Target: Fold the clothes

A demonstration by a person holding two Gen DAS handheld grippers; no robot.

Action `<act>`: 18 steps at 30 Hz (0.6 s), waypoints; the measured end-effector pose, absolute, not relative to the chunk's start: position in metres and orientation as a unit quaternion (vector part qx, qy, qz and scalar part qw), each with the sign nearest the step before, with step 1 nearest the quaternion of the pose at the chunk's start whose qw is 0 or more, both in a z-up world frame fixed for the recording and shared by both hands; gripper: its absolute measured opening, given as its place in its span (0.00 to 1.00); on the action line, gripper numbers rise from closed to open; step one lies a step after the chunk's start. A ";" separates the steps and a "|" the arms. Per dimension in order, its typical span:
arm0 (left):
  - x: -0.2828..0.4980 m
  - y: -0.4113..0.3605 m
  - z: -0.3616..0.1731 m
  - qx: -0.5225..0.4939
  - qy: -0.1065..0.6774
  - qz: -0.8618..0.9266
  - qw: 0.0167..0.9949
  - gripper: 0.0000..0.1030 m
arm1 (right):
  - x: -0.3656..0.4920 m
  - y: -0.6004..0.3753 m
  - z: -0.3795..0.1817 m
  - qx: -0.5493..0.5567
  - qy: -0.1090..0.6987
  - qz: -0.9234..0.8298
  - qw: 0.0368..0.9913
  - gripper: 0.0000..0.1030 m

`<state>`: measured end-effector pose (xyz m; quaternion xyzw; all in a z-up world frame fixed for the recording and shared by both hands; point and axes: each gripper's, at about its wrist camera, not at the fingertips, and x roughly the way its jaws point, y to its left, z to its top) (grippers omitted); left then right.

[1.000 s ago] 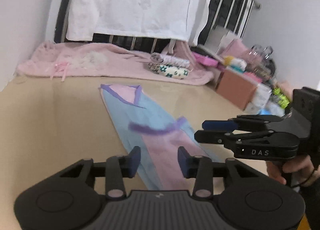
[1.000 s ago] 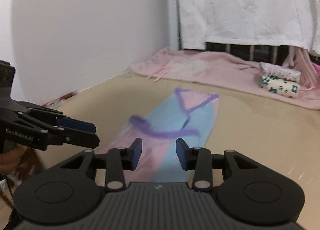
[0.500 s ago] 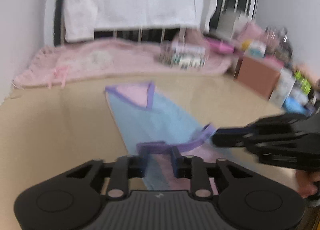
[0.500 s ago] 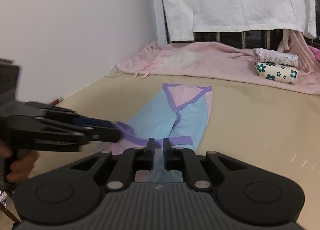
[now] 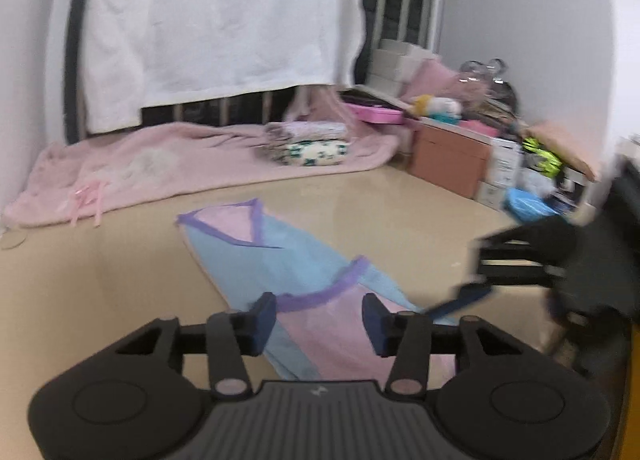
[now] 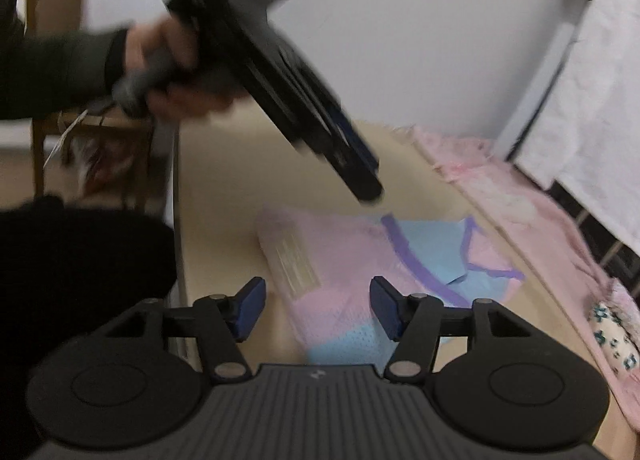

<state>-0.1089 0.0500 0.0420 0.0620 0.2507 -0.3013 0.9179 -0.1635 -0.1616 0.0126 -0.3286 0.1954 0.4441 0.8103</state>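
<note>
A pink and light-blue garment with purple trim [image 5: 296,272] lies flat on the beige table, partly folded; it also shows in the right wrist view [image 6: 360,260]. My left gripper [image 5: 319,322] is open and empty, just above the garment's near pink end. My right gripper [image 6: 316,310] is open and empty over the garment's near end. The right gripper shows blurred at the right of the left wrist view [image 5: 520,272]. The left gripper [image 6: 360,176] shows from outside in the right wrist view, held in a hand above the garment.
A pink blanket [image 5: 160,164] lies along the table's far edge with a stack of folded clothes [image 5: 308,142] on it. A white sheet [image 5: 216,20] hangs on a rail behind. Boxes and clutter [image 5: 472,140] stand at the right. A wooden chair [image 6: 52,60] stands beyond the table's end.
Both grippers were shut on the garment's purple-trimmed edge half a second ago. Now both are open, the garment lies on the table, and the right gripper has swung round to the garment's near end.
</note>
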 end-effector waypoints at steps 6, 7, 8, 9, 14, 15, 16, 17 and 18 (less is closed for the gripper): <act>-0.139 0.047 0.032 0.128 0.237 -0.347 0.898 0.48 | -0.139 -0.158 0.017 -0.320 0.246 0.476 0.782 0.21; -0.144 0.048 0.031 0.126 0.229 -0.367 0.893 0.53 | -0.135 -0.158 0.018 -0.314 0.253 0.481 0.778 0.17; -0.150 0.047 0.031 0.131 0.218 -0.376 0.891 0.66 | -0.132 -0.159 0.020 -0.307 0.260 0.486 0.775 0.14; -0.156 0.045 0.030 0.139 0.206 -0.380 0.891 0.76 | -0.131 -0.161 0.023 -0.298 0.267 0.493 0.772 0.14; -0.191 0.026 0.022 0.213 0.144 -0.408 0.876 0.77 | -0.143 -0.176 0.038 -0.250 0.277 0.516 0.771 0.13; -0.199 0.021 0.018 0.235 0.132 -0.415 0.869 0.77 | -0.146 -0.181 0.042 -0.231 0.280 0.523 0.771 0.13; -0.206 0.017 0.014 0.265 0.123 -0.416 0.861 0.77 | -0.150 -0.187 0.045 -0.212 0.283 0.530 0.771 0.13; -0.212 0.012 0.009 0.299 0.116 -0.416 0.851 0.77 | -0.154 -0.192 0.048 -0.196 0.285 0.537 0.770 0.13; -0.216 0.008 0.003 0.328 0.111 -0.412 0.843 0.77 | -0.157 -0.196 0.051 -0.185 0.287 0.543 0.767 0.13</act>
